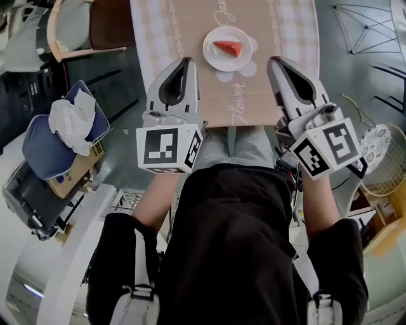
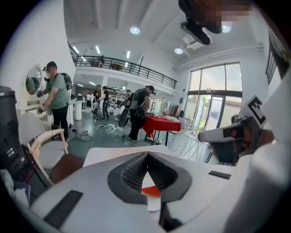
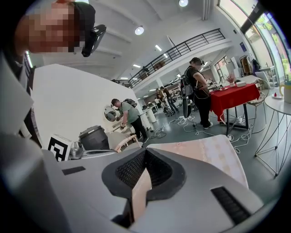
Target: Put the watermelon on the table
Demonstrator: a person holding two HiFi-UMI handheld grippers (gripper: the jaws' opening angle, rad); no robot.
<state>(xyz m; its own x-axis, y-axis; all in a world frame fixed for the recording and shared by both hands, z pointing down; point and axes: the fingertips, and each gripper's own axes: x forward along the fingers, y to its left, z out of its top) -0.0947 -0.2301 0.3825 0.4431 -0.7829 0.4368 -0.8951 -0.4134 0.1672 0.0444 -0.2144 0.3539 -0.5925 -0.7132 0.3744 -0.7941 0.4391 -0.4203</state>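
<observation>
A red watermelon slice (image 1: 228, 48) lies on a white plate (image 1: 216, 57) on the table (image 1: 190, 19), which has a beige and checked cloth. Both grippers hang over the table's near edge, apart from the plate. My left gripper (image 1: 186, 62) is shut and empty, just left of and nearer than the plate. My right gripper (image 1: 275, 61) is also shut and empty, to the plate's right. In the left gripper view the jaws (image 2: 146, 155) meet at the tips, and the red slice (image 2: 151, 191) shows through the gap below them. In the right gripper view the jaws (image 3: 144, 153) meet over the table (image 3: 204, 152).
A wooden chair (image 1: 82, 28) stands at the table's far left. A blue seat with a white cloth (image 1: 70, 124) is to the left, a wire stand (image 1: 371, 25) and a wicker basket (image 1: 387, 162) to the right. Several people stand by a red table (image 2: 161, 123) beyond.
</observation>
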